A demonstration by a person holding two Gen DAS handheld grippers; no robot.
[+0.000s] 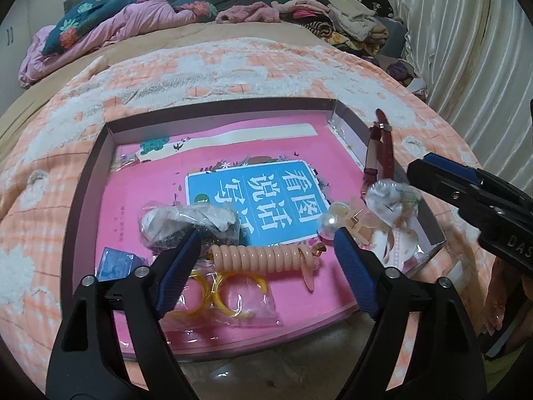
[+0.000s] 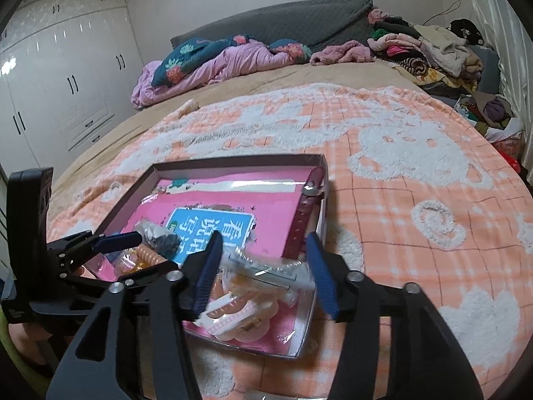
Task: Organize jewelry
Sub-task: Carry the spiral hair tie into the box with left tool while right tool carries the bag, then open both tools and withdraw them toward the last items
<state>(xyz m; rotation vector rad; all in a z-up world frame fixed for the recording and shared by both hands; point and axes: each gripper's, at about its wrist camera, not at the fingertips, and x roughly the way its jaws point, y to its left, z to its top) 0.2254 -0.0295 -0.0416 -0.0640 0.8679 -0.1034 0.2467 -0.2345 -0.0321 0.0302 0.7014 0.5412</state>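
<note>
1. A peach coiled bracelet (image 1: 263, 256) lay across the near part of a pink book (image 1: 140, 200) inside a shallow open box (image 1: 213, 108), on a peach-and-white blanket (image 2: 399, 173).
2. The left gripper (image 1: 266, 260) hovered right over that bracelet, its two blue pads (image 1: 180, 271) spread wide to either side of the coil and not pressing on it; its jaws stood released, gripping nothing.
3. Just nearer than the coil lay yellow rings (image 1: 233, 295) in a clear bag, under the left pad's edge.
4. Beyond the left pad sat a dark item in a crinkled bag (image 1: 190, 225), and a small blue packet (image 1: 115, 263) lay to its near left.
5. A large pearl clip (image 1: 329, 225) rested beside the right pad of the left gripper.
6. A dark red watch strap (image 2: 301, 220) ran along the box's right wall.
7. A clear bagged item (image 2: 266, 271) lay in the near right corner of the box, on top of pink-and-white clips (image 2: 233, 313).
8. The right gripper (image 2: 263, 265) was poised above that bag with its pads apart; the bag sat between them, loose and unpressed, so the jaws were let go.
9. Crumpled bedding (image 2: 206, 63) and piled clothes (image 2: 426, 50) lay at the far end of the bed.
</note>
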